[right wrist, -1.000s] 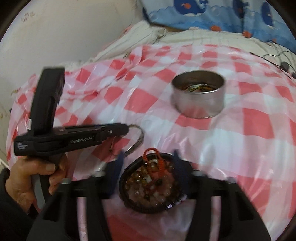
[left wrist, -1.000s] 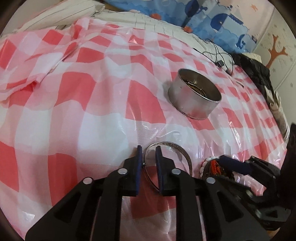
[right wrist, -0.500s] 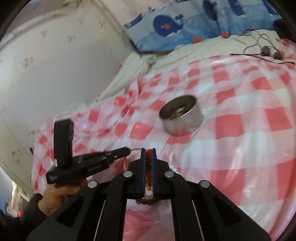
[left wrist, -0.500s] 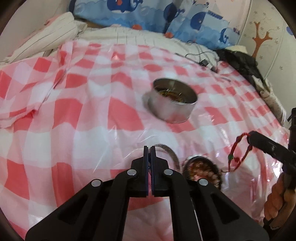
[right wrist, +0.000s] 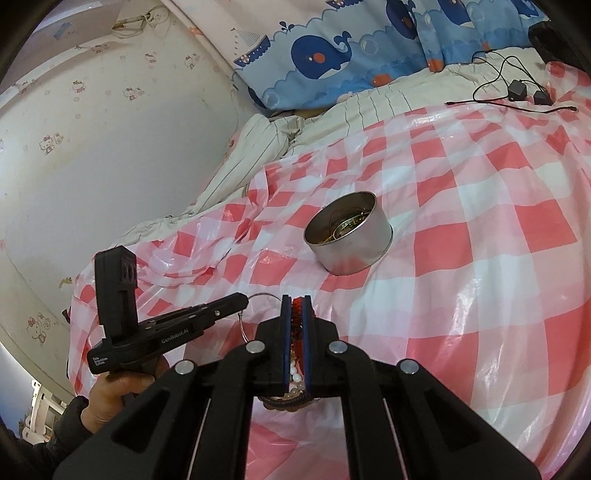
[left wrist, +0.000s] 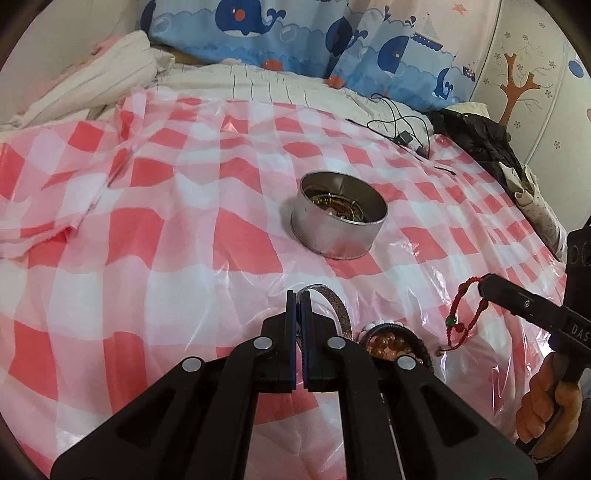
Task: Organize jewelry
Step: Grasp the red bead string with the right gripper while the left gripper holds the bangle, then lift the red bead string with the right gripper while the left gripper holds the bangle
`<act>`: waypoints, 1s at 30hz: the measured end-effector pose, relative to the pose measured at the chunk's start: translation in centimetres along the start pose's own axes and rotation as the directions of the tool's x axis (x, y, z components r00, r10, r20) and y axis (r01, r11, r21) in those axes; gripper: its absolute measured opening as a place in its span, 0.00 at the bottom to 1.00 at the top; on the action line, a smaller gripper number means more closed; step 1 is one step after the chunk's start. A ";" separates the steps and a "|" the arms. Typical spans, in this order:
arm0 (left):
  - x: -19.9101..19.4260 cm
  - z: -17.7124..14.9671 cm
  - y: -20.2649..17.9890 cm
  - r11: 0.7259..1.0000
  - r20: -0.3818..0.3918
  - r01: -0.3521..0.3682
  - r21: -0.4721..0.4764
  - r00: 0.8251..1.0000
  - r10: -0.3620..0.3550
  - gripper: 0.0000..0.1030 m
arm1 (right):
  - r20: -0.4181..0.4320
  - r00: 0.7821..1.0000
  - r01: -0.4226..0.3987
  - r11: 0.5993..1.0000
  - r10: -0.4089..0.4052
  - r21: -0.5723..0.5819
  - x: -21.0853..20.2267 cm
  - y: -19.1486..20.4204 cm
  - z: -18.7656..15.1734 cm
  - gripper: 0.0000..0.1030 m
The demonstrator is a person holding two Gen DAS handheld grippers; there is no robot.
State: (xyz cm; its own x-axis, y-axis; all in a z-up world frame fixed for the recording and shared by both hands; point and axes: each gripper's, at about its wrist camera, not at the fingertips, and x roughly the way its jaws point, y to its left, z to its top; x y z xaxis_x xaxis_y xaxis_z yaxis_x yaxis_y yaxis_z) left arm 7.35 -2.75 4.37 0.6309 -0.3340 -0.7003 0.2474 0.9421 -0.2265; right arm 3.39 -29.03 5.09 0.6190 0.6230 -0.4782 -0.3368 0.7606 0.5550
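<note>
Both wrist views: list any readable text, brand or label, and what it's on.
"GenRobot.AI": side of the left gripper, right wrist view.
"Data Acquisition System", roughly: small print at the rear of that gripper's body, too small to be sure of.
"DAS": cut-off lettering on the side of the right gripper, left wrist view.
Metal tin, checked sheet, whale cloth: no text on them.

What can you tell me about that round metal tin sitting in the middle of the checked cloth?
The tin is a low, round, silvery metal can with no lid, standing upright on the red-and-white checked plastic cloth. Its wall looks plain and a bit dull. Inside lie gold-coloured rings or chains, too tangled to tell apart. Nothing touches it from outside: both tools hold their pieces nearer the camera, apart from it.
</note>
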 end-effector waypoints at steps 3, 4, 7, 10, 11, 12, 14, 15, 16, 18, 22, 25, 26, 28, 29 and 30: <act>-0.3 0.2 -0.3 1.000 0.016 -0.006 0.016 1.000 0.005 0.02 | 0.002 1.000 0.000 1.000 0.000 -0.004 0.0 0.1 0.0 0.06; -0.4 0.2 -0.4 1.000 0.019 -0.003 0.019 1.000 0.003 0.02 | 0.003 1.000 -0.001 1.000 0.001 -0.003 0.0 0.1 -0.1 0.06; -0.4 0.3 -0.6 0.999 0.026 -0.007 0.033 1.000 0.006 0.02 | 0.005 1.000 -0.001 1.000 0.001 -0.005 0.0 0.1 -0.1 0.06; -0.4 0.2 -0.9 0.999 0.026 -0.016 0.045 1.000 0.015 0.02 | 0.004 1.000 -0.002 1.000 0.002 -0.005 0.0 0.1 -0.1 0.06; -0.3 0.2 -0.9 0.999 0.026 -0.017 0.046 1.000 0.016 0.02 | 0.004 1.000 -0.002 1.000 0.002 -0.005 0.0 0.1 -0.1 0.06; -0.4 0.2 -1.0 0.999 0.026 -0.018 0.049 1.000 0.016 0.02 | 0.004 1.000 -0.002 1.000 0.002 -0.004 0.0 0.1 -0.1 0.06; -0.4 0.2 -1.1 0.998 0.028 -0.024 0.057 0.999 0.022 0.02 | 0.004 1.000 -0.002 1.000 0.002 -0.005 0.0 0.1 -0.1 0.06; -0.4 0.2 -1.2 0.998 0.029 -0.028 0.062 0.999 0.026 0.02 | 0.002 1.000 -0.001 1.000 0.001 -0.005 0.0 0.2 -0.1 0.06; -0.4 0.2 -1.3 0.997 0.031 -0.032 0.068 0.999 0.030 0.02 | 0.002 1.000 -0.001 1.000 0.001 -0.005 0.1 0.1 -0.1 0.06; -0.5 0.2 -1.4 0.996 0.035 -0.040 0.075 0.999 0.038 0.02 | 0.000 1.000 0.000 1.000 0.000 -0.005 0.1 0.1 -0.1 0.06; -0.7 0.2 -1.6 0.995 0.040 -0.052 0.085 0.998 0.048 0.02 | -0.002 1.000 0.000 1.000 0.000 -0.004 0.2 0.0 -0.2 0.06; -0.7 0.2 -1.8 0.994 0.043 -0.061 0.094 0.997 0.057 0.02 | 0.000 1.000 0.000 1.000 0.000 -0.007 0.2 0.1 -0.1 0.06; -0.7 0.2 -1.8 0.993 0.044 -0.066 0.098 0.997 0.062 0.02 | 0.000 1.000 0.000 1.000 0.000 -0.008 0.2 0.1 -0.1 0.06; -0.7 0.2 -2.0 0.992 0.047 -0.072 0.105 0.997 0.068 0.02 | 0.000 1.000 0.001 1.000 -0.001 -0.012 0.2 0.1 -0.2 0.06; -0.8 0.2 -2.0 0.991 0.049 -0.076 0.109 0.996 0.071 0.02 | 0.000 1.000 0.001 1.000 -0.001 -0.014 0.3 0.1 -0.2 0.06; -0.8 0.2 -2.0 0.991 0.051 -0.077 0.109 0.996 0.072 0.02 | 0.001 1.000 0.001 1.000 -0.001 -0.015 0.3 0.1 -0.2 0.06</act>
State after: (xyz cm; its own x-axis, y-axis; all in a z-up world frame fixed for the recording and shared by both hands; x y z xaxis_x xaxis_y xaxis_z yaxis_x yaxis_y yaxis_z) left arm 6.53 -4.39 5.51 0.6836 -0.2664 -0.6795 0.2767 0.9561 -0.0965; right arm 3.36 -28.75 4.83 0.6203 0.6218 -0.4781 -0.3464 0.7640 0.5443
